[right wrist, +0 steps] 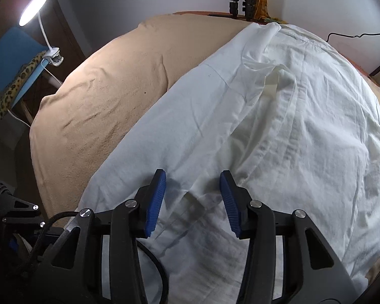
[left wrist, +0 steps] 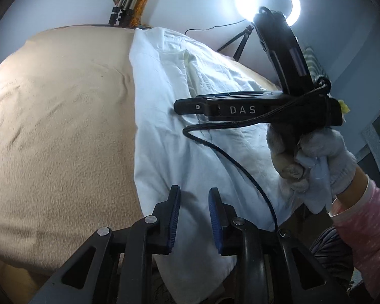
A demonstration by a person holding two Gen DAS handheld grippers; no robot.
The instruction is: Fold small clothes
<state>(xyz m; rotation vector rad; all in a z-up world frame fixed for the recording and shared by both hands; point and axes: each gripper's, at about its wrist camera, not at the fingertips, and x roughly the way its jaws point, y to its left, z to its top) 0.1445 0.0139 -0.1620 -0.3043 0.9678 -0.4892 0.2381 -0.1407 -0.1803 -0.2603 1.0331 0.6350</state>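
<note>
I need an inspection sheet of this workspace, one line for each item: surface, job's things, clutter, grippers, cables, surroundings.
Surface: bed under a beige fleece blanket, lightly rippled.
Job's things: white wrinkled cotton garment spread flat over the blanket's right part.
Clutter: nothing seen on the bed.
Grippers: left gripper open above the garment's near edge; right gripper open over the garment, holding nothing; in the left wrist view it is gripped by a white-gloved hand.
Cables: black cable hangs from the right gripper across the garment.
Surroundings: glowing ring light on a tripod; white clip-on lamp; leopard-print cushion.
</note>
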